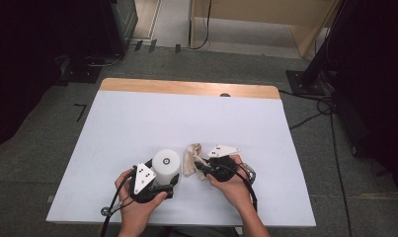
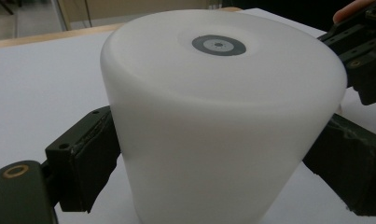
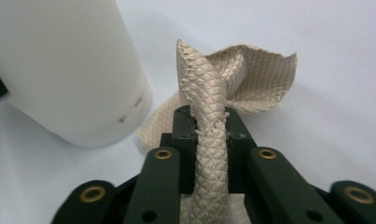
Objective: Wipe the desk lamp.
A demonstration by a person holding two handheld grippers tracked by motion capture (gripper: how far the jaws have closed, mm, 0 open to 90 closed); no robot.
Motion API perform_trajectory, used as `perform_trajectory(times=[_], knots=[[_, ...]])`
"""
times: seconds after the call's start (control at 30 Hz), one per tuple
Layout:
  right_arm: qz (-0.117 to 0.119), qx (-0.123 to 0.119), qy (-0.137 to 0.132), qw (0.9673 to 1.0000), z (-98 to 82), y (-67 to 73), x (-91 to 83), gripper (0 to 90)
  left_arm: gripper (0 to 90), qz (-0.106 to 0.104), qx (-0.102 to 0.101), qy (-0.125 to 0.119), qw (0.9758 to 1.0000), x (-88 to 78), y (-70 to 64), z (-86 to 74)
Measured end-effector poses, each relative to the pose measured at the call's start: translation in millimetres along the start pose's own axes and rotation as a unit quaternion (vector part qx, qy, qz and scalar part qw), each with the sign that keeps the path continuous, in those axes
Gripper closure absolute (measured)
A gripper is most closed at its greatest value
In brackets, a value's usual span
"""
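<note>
1. No word, brand name or number can be read anywhere in the pictures.
2. The flat top of the white cylinder [image 2: 223,121] carries a round grey sign of concentric rings with a dark dot at its centre [image 2: 219,45]; the same ring mark shows from the high view [image 1: 166,160].
3. The side of the white cylinder bears two small grey marks [image 3: 131,110] near its lower edge in the right gripper view, too small and blurred to read.
4. The grey three-cornered plate [image 1: 143,177] on the left gripper has small black square markers, without legible characters.
</note>
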State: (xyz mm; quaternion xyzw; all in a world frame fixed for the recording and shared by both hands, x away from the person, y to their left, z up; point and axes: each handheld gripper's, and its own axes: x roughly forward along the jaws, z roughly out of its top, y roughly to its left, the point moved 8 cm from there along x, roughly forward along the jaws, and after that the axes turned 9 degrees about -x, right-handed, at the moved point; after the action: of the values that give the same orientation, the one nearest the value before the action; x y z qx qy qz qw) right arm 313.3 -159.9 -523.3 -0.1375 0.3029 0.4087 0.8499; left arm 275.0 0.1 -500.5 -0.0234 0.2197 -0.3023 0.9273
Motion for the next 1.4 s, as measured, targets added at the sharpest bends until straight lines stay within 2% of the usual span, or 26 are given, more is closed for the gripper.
perform_trajectory(times=[0.1,0.17,0.23,0.27,0.33,0.37,0.4,0.43,0.53,0.67,0.73,0.77,0.87,1.0,1.13,1.3,1.4], knots=[[0.011,-0.007,0.005,0.9999,-1.1,2.6,1.2,82.2,8.4,-0.021,0.01,0.0,0.9997,0.8,4.1,2.5],[0.028,-0.005,-0.007,0.9996,2.0,4.8,-1.3,82.5,8.5,-0.049,0.017,0.0,0.9987,1.9,8.8,4.4],[0.038,-0.001,-0.017,0.9991,5.4,4.9,-6.2,82.4,8.6,-0.086,0.023,0.005,0.9961,2.5,12.7,5.7],[0.034,0.0,-0.019,0.9992,6.0,2.9,-8.1,82.4,8.6,-0.113,0.024,0.01,0.9933,2.3,14.6,6.6],[0.013,0.003,-0.011,0.9999,3.6,-4.2,-9.8,82.2,8.7,-0.151,0.026,0.017,0.9881,0.7,15.2,8.4],[0.0,0.003,-0.005,1.0,1.4,-8.4,-10.3,82.0,8.7,-0.164,0.041,0.022,0.9853,-0.4,15.5,9.0],[-0.008,0.007,-0.005,0.9999,-0.1,-11.8,-10.6,81.6,8.7,-0.164,0.041,0.022,0.9853,-0.4,15.5,9.0],[-0.022,0.014,-0.006,0.9996,-1.9,-15.9,-10.4,79.8,8.8,-0.185,0.072,0.03,0.9796,-1.9,14.7,9.0],[-0.045,0.025,-0.011,0.9986,-1.5,-18.3,-10.5,72.8,8.8,-0.201,0.1,0.033,0.9739,-3.1,13.4,7.7],[-0.065,0.026,-0.029,0.9972,5.1,-14.7,-11.1,64.0,8.8,-0.216,0.097,0.033,0.971,-2.6,15.9,8.1],[-0.086,0.033,-0.035,0.9951,7.2,-15.1,-11.9,60.0,8.8,-0.221,0.1,0.032,0.9697,-2.9,16.6,7.8],[-0.096,0.041,-0.036,0.9939,8.0,-14.6,-12.7,58.2,8.7,-0.221,0.103,0.03,0.9694,-3.2,15.7,7.1],[-0.118,0.052,-0.046,0.9905,16.0,-8.7,-17.8,55.6,8.8,-0.197,0.102,0.018,0.9749,-4.8,14.4,5.8],[-0.143,0.053,-0.053,0.9869,23.5,-0.8,-21.7,53.6,8.9,-0.192,0.098,0.027,0.9762,-4.6,14.6,3.5],[-0.132,0.057,-0.027,0.9892,18.3,9.7,-9.2,48.7,9.0,-0.187,0.094,0.032,0.9773,-4.8,14.4,3.0],[-0.154,0.064,0.003,0.986,2.9,9.4,9.4,42.2,8.8,-0.183,0.092,0.037,0.9781,-3.9,13.8,1.7],[-0.177,0.047,0.027,0.9827,-5.7,6.2,16.4,41.1,8.7,-0.181,0.092,0.04,0.9784,-2.7,13.8,0.5]])
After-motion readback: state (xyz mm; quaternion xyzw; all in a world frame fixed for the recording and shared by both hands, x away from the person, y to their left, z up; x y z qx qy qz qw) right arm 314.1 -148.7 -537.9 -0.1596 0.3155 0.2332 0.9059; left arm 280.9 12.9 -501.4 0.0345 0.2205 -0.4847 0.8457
